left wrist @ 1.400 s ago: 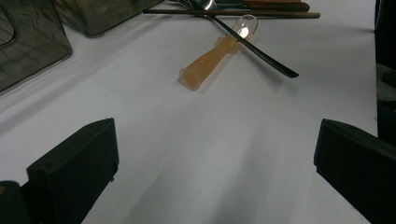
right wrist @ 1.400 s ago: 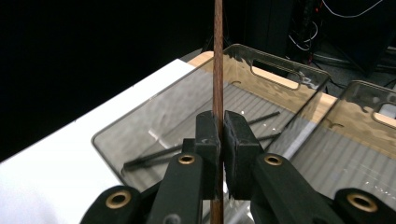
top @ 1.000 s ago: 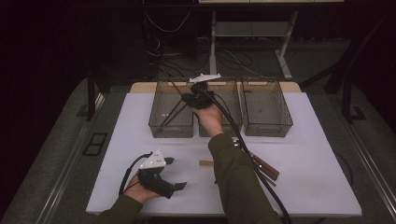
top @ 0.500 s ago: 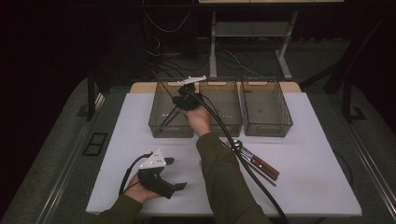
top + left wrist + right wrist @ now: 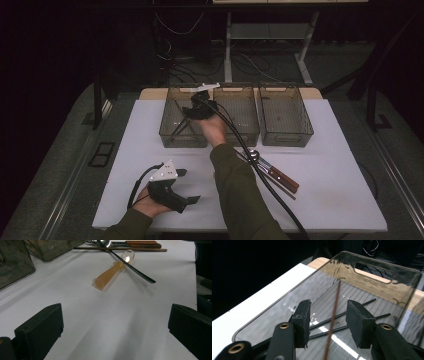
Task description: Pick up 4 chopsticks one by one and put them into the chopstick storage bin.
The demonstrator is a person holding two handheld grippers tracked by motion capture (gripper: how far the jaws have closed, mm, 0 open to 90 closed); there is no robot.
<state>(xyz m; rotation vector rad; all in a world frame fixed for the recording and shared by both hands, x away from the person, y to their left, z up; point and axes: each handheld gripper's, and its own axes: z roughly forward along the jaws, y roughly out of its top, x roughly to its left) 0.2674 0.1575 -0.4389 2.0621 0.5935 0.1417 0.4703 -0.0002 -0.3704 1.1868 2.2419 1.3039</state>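
Observation:
My right gripper [image 5: 194, 111] hangs over the left clear bin [image 5: 169, 134], pointing down into it. Its jaws have just been opening and now stand open [image 5: 329, 320]. A brown chopstick [image 5: 335, 310] runs between them, touching neither pad, its far end down in the bin. Two black chopsticks [image 5: 352, 310] lie on the bin floor. My left gripper [image 5: 187, 186] rests on the white table near the front left, open with nothing between its jaws [image 5: 115, 325]. Ahead of it lie a translucent orange spoon [image 5: 110, 273] and a black chopstick [image 5: 136, 268].
A middle bin [image 5: 241, 135] and a right bin [image 5: 286, 136] stand in line with the left one. Cutlery [image 5: 274, 173] with wooden handles, a metal spoon [image 5: 105, 243] and a brown chopstick [image 5: 120, 249] lies right of centre. The right gripper's cable [image 5: 260, 175] trails across the table.
The right hand has shifted left and slightly down over the left bin. Its jaws have opened and let go of the brown chopstick. The left gripper has not moved.

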